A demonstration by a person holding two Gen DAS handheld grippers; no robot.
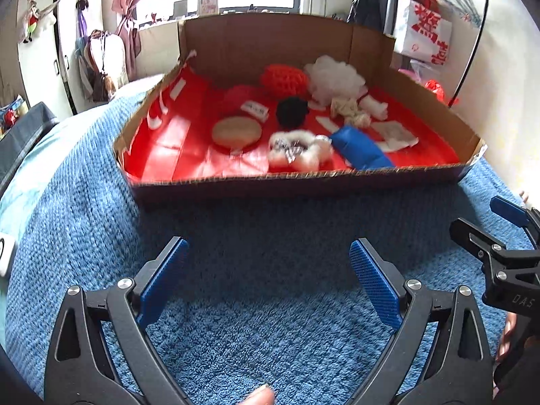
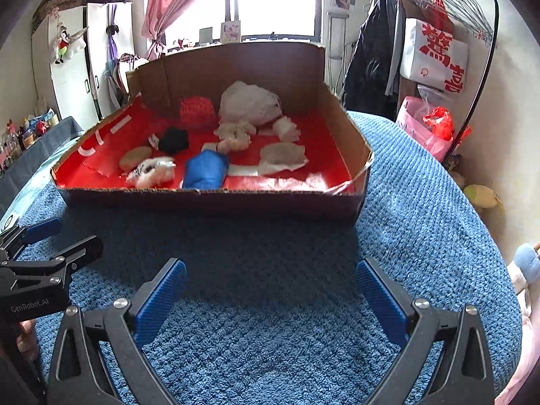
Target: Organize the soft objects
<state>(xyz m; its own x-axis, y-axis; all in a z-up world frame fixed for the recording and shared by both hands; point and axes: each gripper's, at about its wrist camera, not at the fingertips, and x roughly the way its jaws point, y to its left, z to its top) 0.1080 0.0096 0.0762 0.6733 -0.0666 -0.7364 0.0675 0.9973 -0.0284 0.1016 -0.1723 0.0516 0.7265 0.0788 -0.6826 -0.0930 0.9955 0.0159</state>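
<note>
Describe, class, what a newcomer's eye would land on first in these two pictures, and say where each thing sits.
The shallow cardboard tray with a bright red lining stands out first, sitting on the blue knitted blanket ahead of both tools. Inside it, the blue rolled cloth bundle lies against the near wall, the black fuzzy ball sits mid-tray, and the white mesh puff rests near the back wall. The left tool and right tool hover open and empty over the blanket.

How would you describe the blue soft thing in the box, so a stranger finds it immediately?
Look in the cardboard box with red lining on the blue blanket. Against its near wall lies the blue bundle, right of a white fluffy toy. It is the only blue item inside.
</note>
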